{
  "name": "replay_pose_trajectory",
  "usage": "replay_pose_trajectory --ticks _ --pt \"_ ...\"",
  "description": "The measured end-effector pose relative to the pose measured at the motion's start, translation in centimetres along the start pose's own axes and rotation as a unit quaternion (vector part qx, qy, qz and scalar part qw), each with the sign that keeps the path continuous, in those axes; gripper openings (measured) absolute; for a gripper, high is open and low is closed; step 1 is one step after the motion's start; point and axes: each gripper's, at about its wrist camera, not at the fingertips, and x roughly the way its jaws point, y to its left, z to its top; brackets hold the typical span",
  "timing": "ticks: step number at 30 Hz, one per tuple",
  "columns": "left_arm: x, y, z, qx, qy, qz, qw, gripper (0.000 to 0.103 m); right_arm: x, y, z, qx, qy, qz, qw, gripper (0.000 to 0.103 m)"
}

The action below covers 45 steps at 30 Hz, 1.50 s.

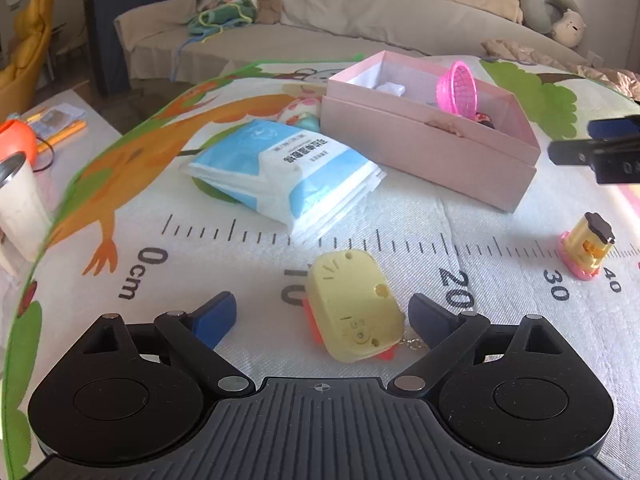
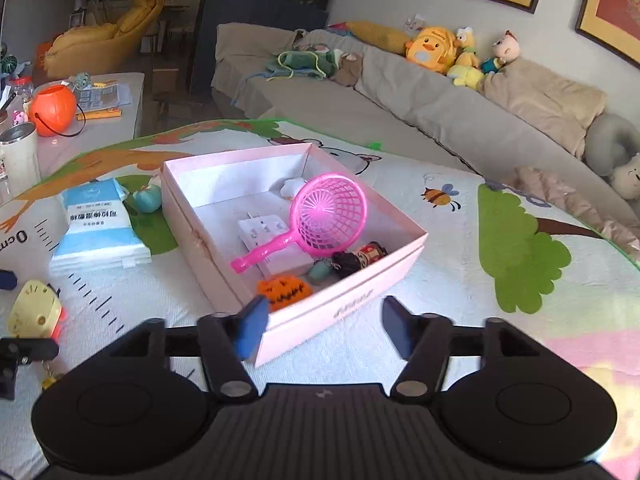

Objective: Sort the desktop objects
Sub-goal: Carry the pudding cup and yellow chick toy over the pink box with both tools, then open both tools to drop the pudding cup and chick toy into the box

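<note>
A pale yellow keychain toy [image 1: 352, 308] lies on the ruler mat between the fingers of my left gripper [image 1: 322, 312], which is open; the left pad stands clear of the toy. My right gripper [image 2: 325, 318] is open and empty, hovering over the near wall of the pink box [image 2: 352, 300]. Inside the box lie a pink net scoop [image 2: 332, 212], a white block, an orange pumpkin toy [image 2: 284, 290] and a small dark figure. A blue-and-white tissue pack [image 1: 288, 168] lies left of the box. A small yellow-and-pink figure [image 1: 586, 246] stands on the mat to the right.
A white cup [image 1: 18, 208] and an orange pumpkin bucket [image 2: 52, 110] stand on a side table at the left. A teal toy [image 2: 146, 198] lies behind the tissue pack. A sofa [image 2: 400, 112] with plush toys runs along the far side.
</note>
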Motion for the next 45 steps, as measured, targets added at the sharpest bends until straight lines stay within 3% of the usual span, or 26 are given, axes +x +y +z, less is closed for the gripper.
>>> replay_pose_trajectory --ticks 2,4,8,10,11,14,17,26,29,32,36,40,42,45 --pt "0.2 -0.4 0.2 0.003 -0.001 -0.003 1.0000 0.096 -1.1 -0.6 -1.2 0.020 0.004 -0.010 1.000 0.079" --pt "0.5 -0.8 0.3 0.007 0.002 -0.001 1.0000 0.095 -1.3 -0.9 -2.4 0.026 0.029 0.010 0.999 0.079" --pt "0.4 -1.2 0.6 0.016 0.001 0.008 0.9998 0.072 -0.1 -0.2 -5.1 0.032 0.082 0.028 0.996 0.078" --pt "0.0 -1.0 0.7 0.012 0.007 0.000 0.9999 0.065 0.7 0.1 -5.6 0.038 0.096 0.033 0.994 0.054" --pt "-0.2 -0.9 0.6 0.013 0.010 -0.001 0.9999 0.059 1.2 0.2 -5.7 0.044 0.106 0.036 0.993 0.049" --pt "-1.3 -0.8 0.2 0.025 0.008 0.005 0.9997 0.057 0.8 0.4 -5.5 0.058 0.104 0.043 0.992 0.043" --pt "-3.0 -0.7 -0.2 0.038 0.001 0.002 0.9993 0.055 -1.0 1.7 -5.1 0.046 0.101 0.070 0.991 0.043" --pt "-7.8 -0.9 0.6 0.060 -0.025 -0.041 0.9970 0.055 -9.1 5.9 -2.4 -0.007 0.059 0.142 0.988 0.043" --pt "-9.3 -1.3 3.0 0.071 -0.056 -0.055 0.9944 0.055 -10.7 5.6 -0.3 -0.012 0.038 0.137 0.990 0.043" --pt "-10.3 -1.9 6.7 0.079 -0.095 -0.071 0.9898 0.055 -11.1 3.8 2.6 -0.004 0.002 0.104 0.995 0.043" --pt "-10.1 -3.3 12.9 0.088 -0.153 -0.073 0.9816 0.055 -9.6 0.3 6.4 0.029 -0.035 0.060 0.997 0.043" --pt "-7.4 -4.6 18.8 0.077 -0.149 -0.104 0.9804 0.058 -6.0 -2.5 8.9 0.068 -0.046 0.047 0.996 0.043" --pt "-5.7 -4.6 20.3 0.068 -0.141 -0.101 0.9825 0.083 -3.3 -3.3 9.5 0.083 -0.030 0.062 0.994 0.044" --pt "-4.0 -3.0 19.9 0.057 -0.132 -0.081 0.9863 0.089 -0.3 -3.4 9.5 0.098 -0.007 0.060 0.993 0.044"
